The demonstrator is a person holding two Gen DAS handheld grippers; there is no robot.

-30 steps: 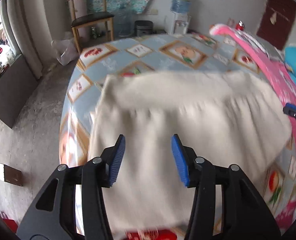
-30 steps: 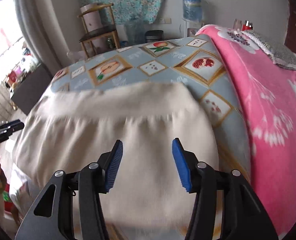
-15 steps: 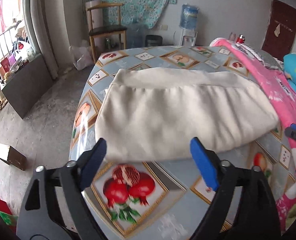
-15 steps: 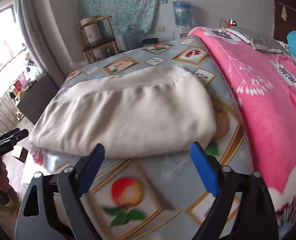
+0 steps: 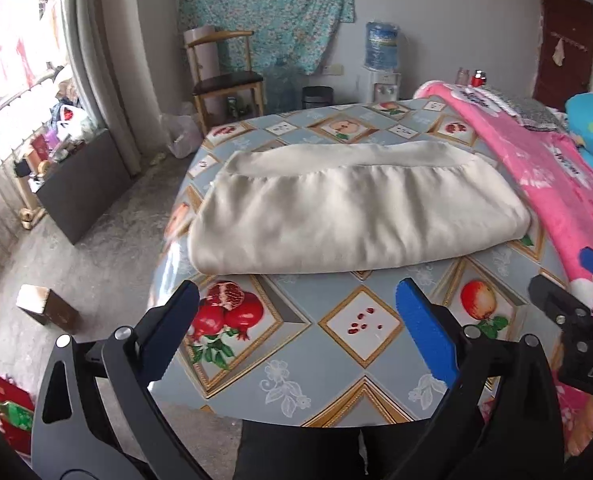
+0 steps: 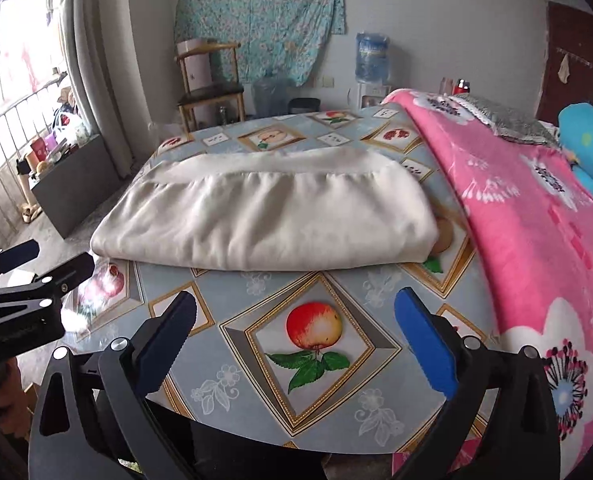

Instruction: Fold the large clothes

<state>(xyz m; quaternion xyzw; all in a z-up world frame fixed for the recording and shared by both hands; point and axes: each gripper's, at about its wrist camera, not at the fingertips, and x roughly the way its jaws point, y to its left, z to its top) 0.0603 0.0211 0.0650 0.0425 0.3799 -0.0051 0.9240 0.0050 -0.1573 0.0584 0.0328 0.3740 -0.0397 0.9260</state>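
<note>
A cream garment (image 5: 356, 208) lies folded into a wide flat bundle across the far half of the table (image 5: 336, 360), which wears a blue fruit-print cloth. The right wrist view shows the same garment (image 6: 268, 220) on that table (image 6: 256, 380). My left gripper (image 5: 296, 312) hovers over the near table edge, well short of the garment, its jaws still opening with nothing between them. My right gripper (image 6: 296, 320) is likewise back from the garment, jaws opening and empty. Each gripper shows at the side of the other's view: the right gripper (image 5: 568, 292) and the left gripper (image 6: 36, 264).
A pink flowered blanket (image 6: 536, 220) covers the table's right side, with a blue cushion (image 6: 588, 132) beyond. Past the table stand a wooden chair (image 5: 224, 80) and a water dispenser (image 5: 382, 64). A small box (image 5: 44, 308) lies on the floor at left.
Both grippers have let go of the cream garment, opened wide and drawn back toward the near table edge while rising. The garment now lies folded and still.
</note>
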